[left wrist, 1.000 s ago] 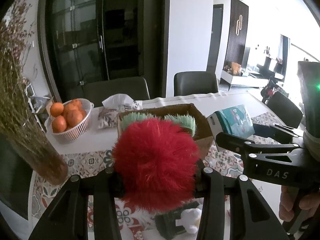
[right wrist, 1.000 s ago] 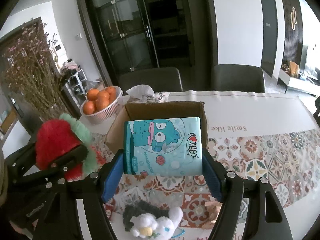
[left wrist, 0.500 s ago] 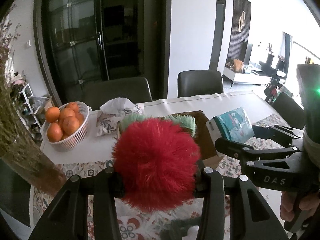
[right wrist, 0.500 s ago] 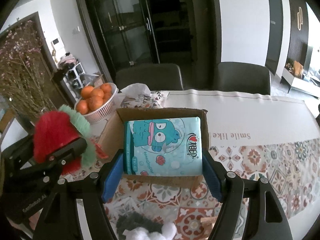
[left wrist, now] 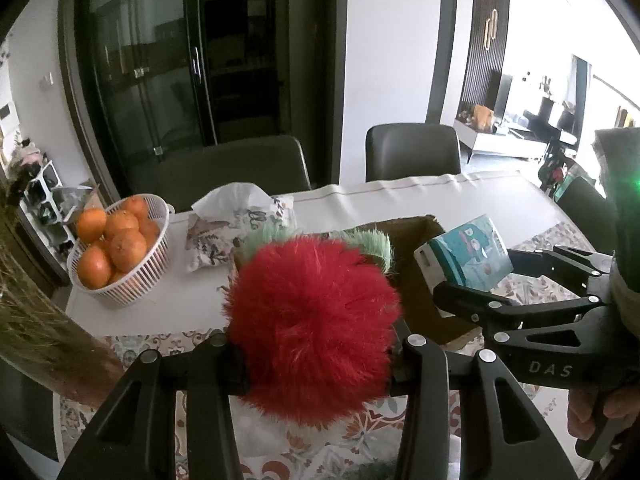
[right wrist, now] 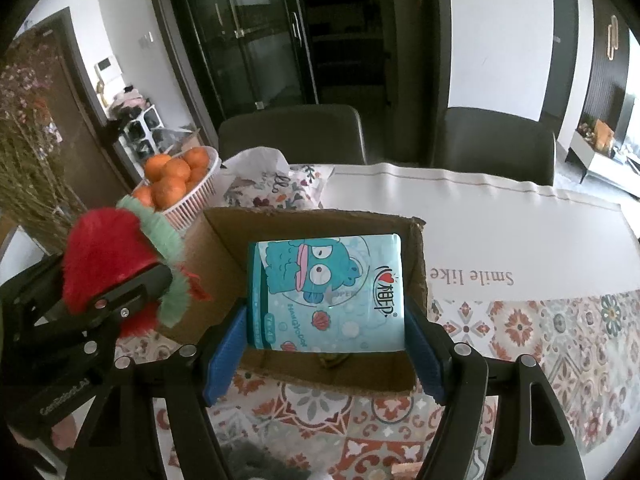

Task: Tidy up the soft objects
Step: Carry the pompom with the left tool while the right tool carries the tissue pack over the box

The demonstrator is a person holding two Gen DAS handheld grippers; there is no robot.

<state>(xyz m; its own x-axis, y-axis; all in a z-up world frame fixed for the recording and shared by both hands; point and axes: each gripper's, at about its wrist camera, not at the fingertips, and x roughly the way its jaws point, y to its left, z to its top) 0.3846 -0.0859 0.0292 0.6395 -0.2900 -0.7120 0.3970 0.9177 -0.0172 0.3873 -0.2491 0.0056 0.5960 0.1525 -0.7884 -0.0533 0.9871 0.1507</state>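
Note:
My left gripper (left wrist: 316,354) is shut on a fluffy red plush with green fringe (left wrist: 312,320), held above the table just left of an open cardboard box (right wrist: 224,240). The plush also shows in the right wrist view (right wrist: 104,256). My right gripper (right wrist: 324,344) is shut on a light blue tissue pack with a cartoon fish (right wrist: 328,292) and holds it over the box opening. The pack and right gripper (left wrist: 516,280) also show in the left wrist view, right of the box (left wrist: 416,272).
A white basket of oranges (left wrist: 116,252) and a floral tissue pouch (left wrist: 236,224) stand behind the box. A dried flower bunch (left wrist: 36,320) is at the left. Two dark chairs (right wrist: 292,132) stand at the far table edge. A dark fuzzy toy (right wrist: 256,460) lies near the front.
Both grippers have moved forward toward the box with their loads. The tissue pack now hangs over the box opening. The white and green toy has slipped out of view below.

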